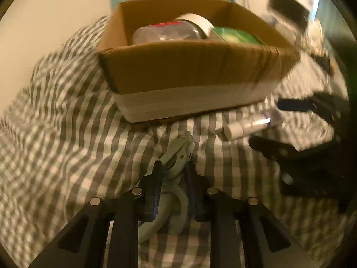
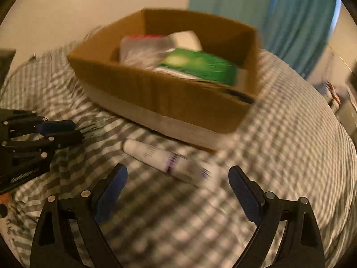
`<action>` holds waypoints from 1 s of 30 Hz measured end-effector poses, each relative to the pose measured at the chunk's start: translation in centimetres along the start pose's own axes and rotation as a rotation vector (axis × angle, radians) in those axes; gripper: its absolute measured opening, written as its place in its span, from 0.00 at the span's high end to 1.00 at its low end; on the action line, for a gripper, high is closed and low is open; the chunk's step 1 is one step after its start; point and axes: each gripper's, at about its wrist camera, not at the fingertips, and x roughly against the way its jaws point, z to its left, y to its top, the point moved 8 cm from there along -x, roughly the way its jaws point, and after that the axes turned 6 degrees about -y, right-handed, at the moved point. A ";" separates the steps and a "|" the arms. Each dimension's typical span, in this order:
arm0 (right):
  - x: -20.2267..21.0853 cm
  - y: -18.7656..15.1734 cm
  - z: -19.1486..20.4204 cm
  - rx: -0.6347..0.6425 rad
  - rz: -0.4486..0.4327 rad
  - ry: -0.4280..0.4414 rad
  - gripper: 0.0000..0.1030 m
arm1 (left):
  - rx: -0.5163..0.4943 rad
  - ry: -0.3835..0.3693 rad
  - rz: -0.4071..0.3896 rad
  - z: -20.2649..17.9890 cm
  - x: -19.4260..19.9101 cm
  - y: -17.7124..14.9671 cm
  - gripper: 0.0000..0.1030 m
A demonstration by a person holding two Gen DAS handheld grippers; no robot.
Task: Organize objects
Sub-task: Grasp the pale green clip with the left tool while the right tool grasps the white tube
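In the left wrist view, the grey-and-white checked cloth [image 1: 55, 134] spreads rumpled from nine o'clock across the whole lower half. At six o'clock the left gripper [image 1: 173, 167], black with dark blue ribbed pads, has its jaws drawn close together and clamped on a white plastic scissor-like tool with looped handles [image 1: 178, 154], whose loops lie back between the fingers while its tip points toward twelve o'clock. Above it, from the middle to twelve o'clock, stands the open brown cardboard box with a pale band along its base [image 1: 189, 71], resting on the cloth; inside lie a clear jar with a white lid and red label [image 1: 169, 32] on its side and, to its right, a flat green packet [image 1: 236, 36]. At four o'clock of the box, just beside its corner, a slim white tube with purple print [image 1: 247, 125] lies on the cloth, and past it at three o'clock the right gripper [image 1: 263, 122] shows blurred with its dark fingers on either side of the tube's far end. In the right wrist view, the left gripper [image 2: 73, 131] sits at nine o'clock with fingers nearly together. The box [image 2: 167, 93] fills the centre toward twelve o'clock. The white tube [image 2: 169, 160] lies slantwise at the centre, near the box's front wall. At six o'clock the right gripper [image 2: 178, 176] has its jaws wide apart, nothing pressed between them, the tube just ahead of their tips. A teal curtain [image 2: 279, 22] hangs at one o'clock.
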 end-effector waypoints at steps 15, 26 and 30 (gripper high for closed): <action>0.5 -1.1 0.3 -0.068 0.018 0.027 0.75 | 0.146 -0.027 0.041 2.7 -2.1 -0.9 0.47; 7.3 -2.3 -0.6 -0.149 -0.046 0.128 0.89 | 0.130 0.063 -0.086 2.6 3.3 -1.3 0.80; 9.4 -1.9 -0.9 -0.160 -0.083 0.128 0.89 | 0.172 0.050 -0.125 2.1 6.2 -0.7 0.82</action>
